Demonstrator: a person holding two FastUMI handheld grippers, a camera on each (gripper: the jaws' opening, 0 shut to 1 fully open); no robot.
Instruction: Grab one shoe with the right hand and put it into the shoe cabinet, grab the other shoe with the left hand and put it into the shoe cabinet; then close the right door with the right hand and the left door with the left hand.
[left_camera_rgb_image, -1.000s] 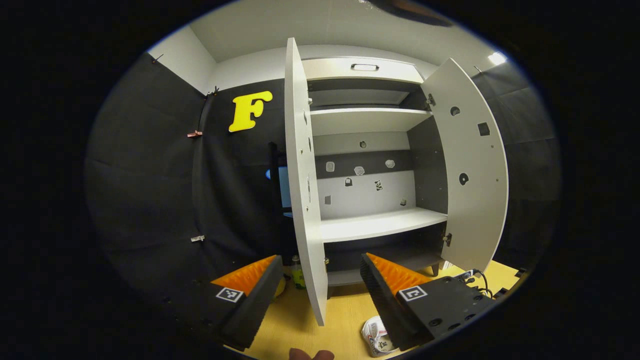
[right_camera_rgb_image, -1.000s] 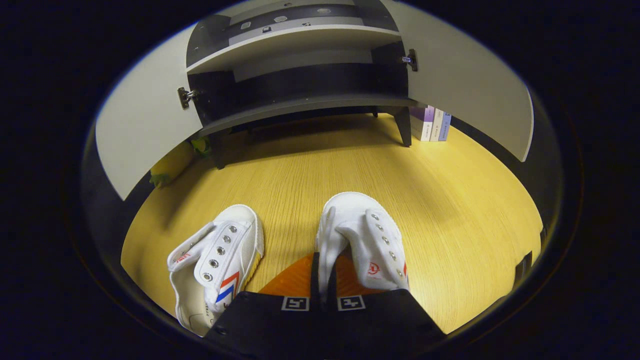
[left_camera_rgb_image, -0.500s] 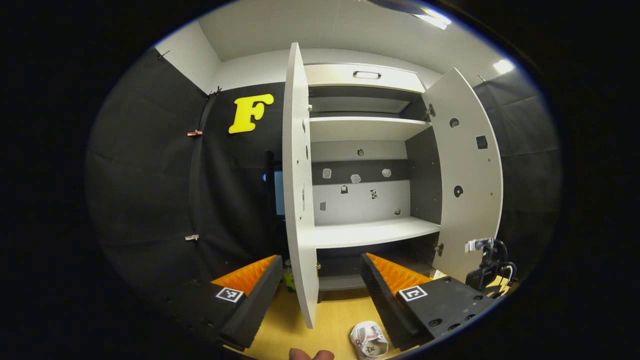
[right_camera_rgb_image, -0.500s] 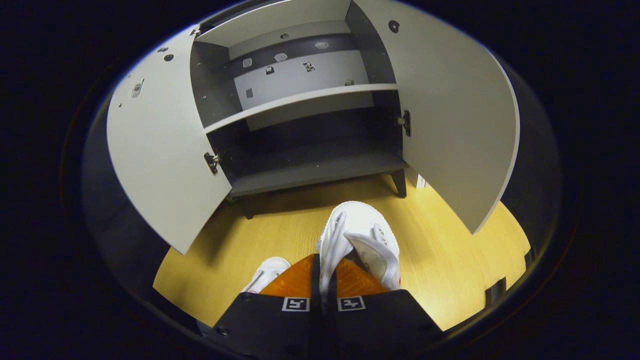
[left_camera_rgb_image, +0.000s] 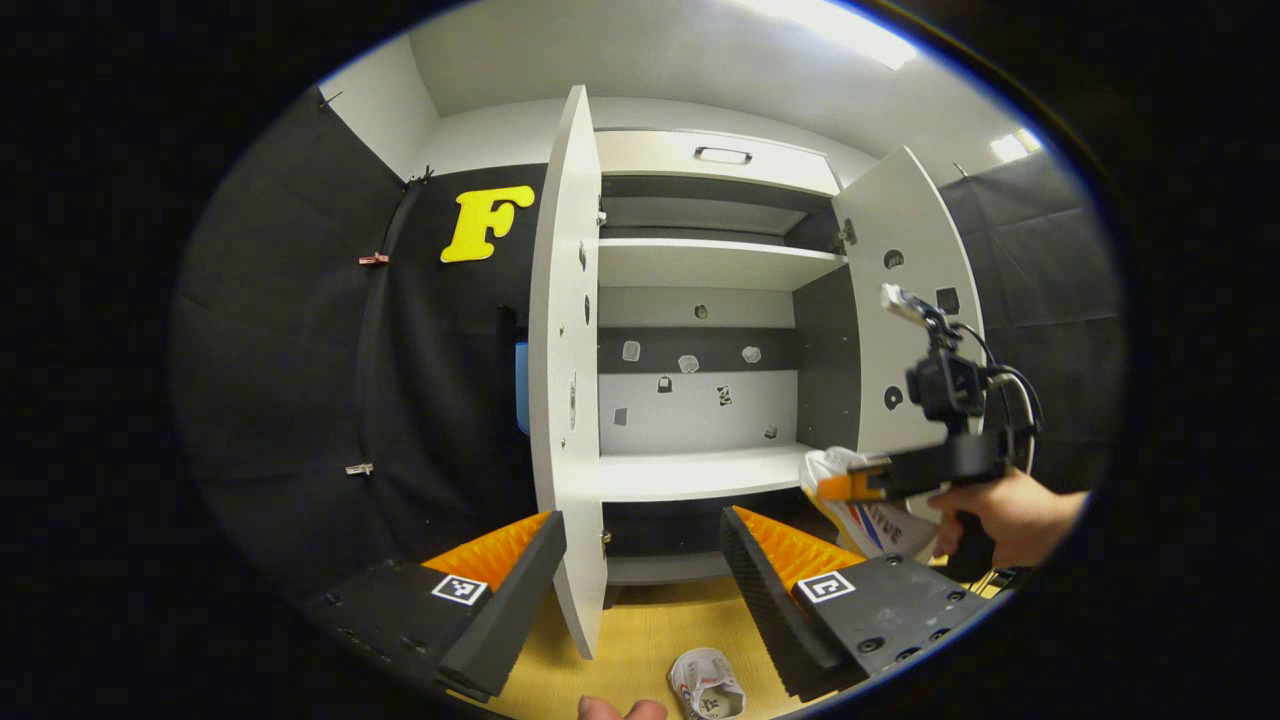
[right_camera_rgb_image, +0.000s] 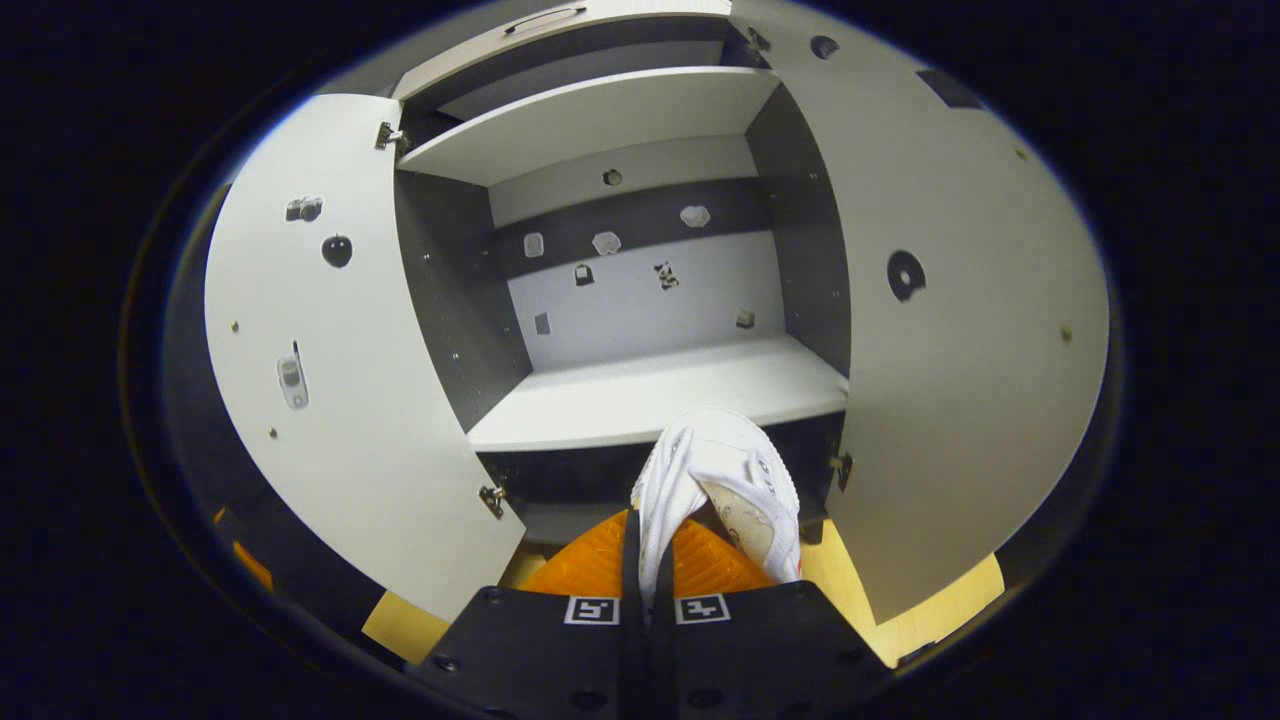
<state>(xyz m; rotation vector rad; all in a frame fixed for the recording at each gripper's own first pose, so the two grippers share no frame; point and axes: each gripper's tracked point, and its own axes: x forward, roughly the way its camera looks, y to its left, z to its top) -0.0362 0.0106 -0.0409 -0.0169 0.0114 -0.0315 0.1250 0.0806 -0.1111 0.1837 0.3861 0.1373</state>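
My right gripper (right_camera_rgb_image: 645, 520) is shut on the collar of a white shoe (right_camera_rgb_image: 725, 470), held up in the air in front of the middle shelf (right_camera_rgb_image: 640, 395) of the open shoe cabinet. In the left gripper view a hand (left_camera_rgb_image: 1010, 515) carries that right gripper (left_camera_rgb_image: 850, 487) with the white shoe (left_camera_rgb_image: 870, 515) near the right door (left_camera_rgb_image: 905, 230). My left gripper (left_camera_rgb_image: 640, 525) is open and holds nothing. It faces the edge of the left door (left_camera_rgb_image: 565, 400). The other white shoe (left_camera_rgb_image: 705, 685) lies on the floor below it.
Both cabinet doors, the left door (right_camera_rgb_image: 320, 350) and the right door (right_camera_rgb_image: 960, 300), stand wide open. An upper shelf (left_camera_rgb_image: 710, 262) and a drawer (left_camera_rgb_image: 720, 155) sit above. The wooden floor (left_camera_rgb_image: 640, 640) runs under the cabinet, with a dark lower compartment (right_camera_rgb_image: 570, 480) beneath the middle shelf.
My right gripper has lifted the shoe off the floor and tilted up to the level of the middle shelf. It and its hand have come into the left gripper view. The left gripper drifted slightly.
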